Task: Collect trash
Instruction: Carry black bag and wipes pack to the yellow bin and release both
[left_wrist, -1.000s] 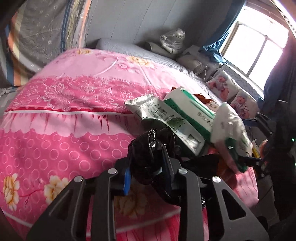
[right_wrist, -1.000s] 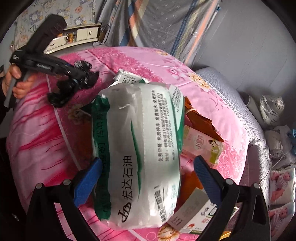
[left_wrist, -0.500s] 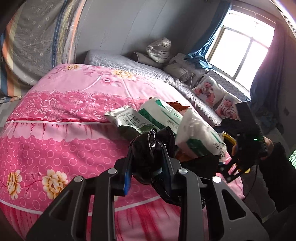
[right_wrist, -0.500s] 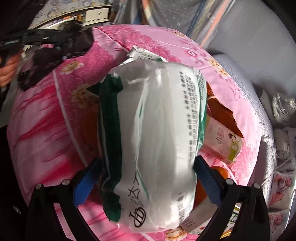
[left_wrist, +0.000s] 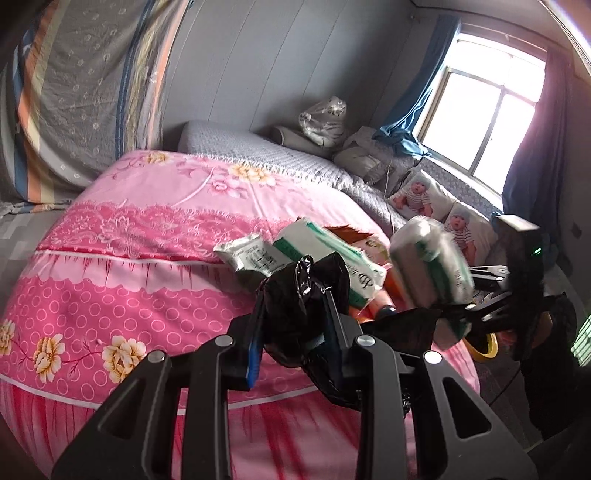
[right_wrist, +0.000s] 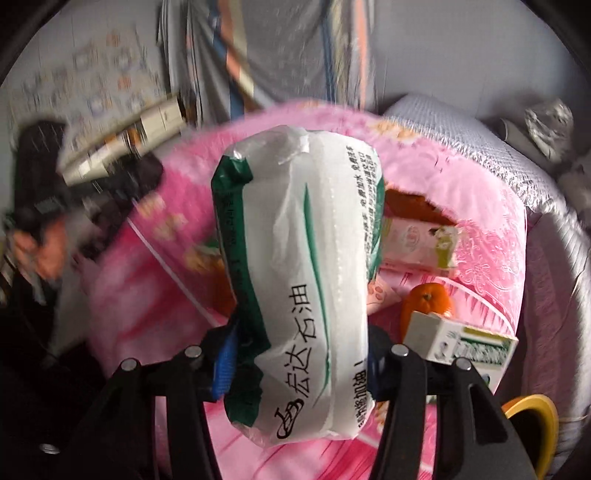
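Right wrist view: a white plastic-wrapped pack with green edging and black print (right_wrist: 303, 280) fills the centre, lifted above the pink floral bedspread (right_wrist: 480, 206). The right gripper (right_wrist: 299, 360) is closing its jaws on the pack's lower part, pads against both sides. Beside it lie a pink carton (right_wrist: 417, 240), an orange fruit (right_wrist: 426, 301) and a white-and-green box (right_wrist: 458, 341). Left wrist view: the left gripper (left_wrist: 291, 328) clamps a crumpled black plastic bag (left_wrist: 299, 295).
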